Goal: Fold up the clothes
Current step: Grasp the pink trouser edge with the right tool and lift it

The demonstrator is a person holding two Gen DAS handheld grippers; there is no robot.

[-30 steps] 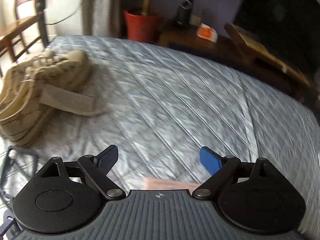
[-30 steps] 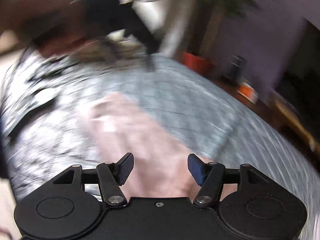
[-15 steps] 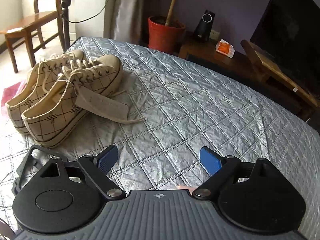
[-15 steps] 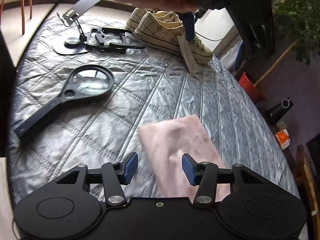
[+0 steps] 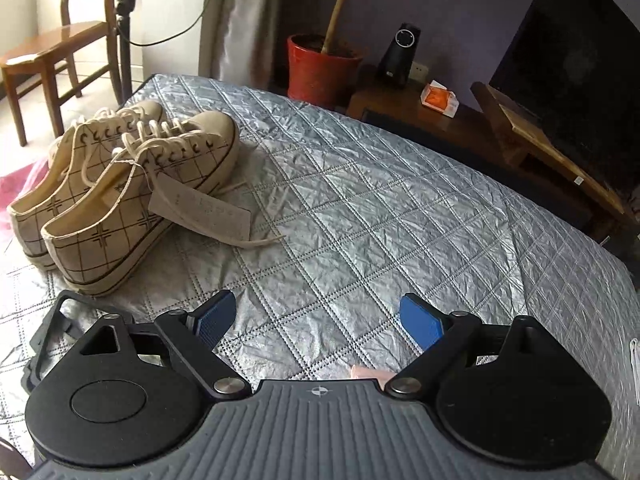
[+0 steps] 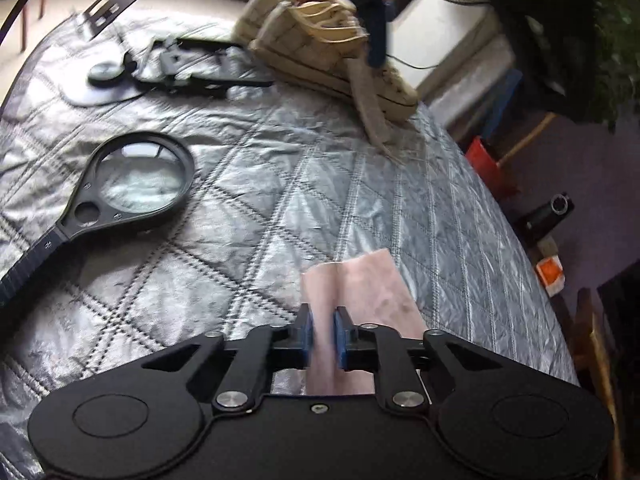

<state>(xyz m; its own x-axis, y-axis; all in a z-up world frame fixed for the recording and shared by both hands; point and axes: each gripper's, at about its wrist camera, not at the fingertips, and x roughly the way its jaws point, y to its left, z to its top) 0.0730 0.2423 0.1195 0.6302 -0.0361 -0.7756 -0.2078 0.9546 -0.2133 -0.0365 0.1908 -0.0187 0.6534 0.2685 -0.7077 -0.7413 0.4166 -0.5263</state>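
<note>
Pink folded cloth [image 6: 360,288] on grey quilted bed [image 6: 248,200], pinched between just-closing right tongs [image 6: 322,338]; left tongs [image 5: 320,320] spread, empty, cloth edge just beneath.

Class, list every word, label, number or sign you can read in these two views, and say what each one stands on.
None can be read.
Paper tag on the checked sneakers: faint print, too blurred.
Orange packet on the side cabinet: too small.
Magnifying glass handle: small white mark, illegible.
Left gripper body: a crosshair sign only, no letters.
</note>
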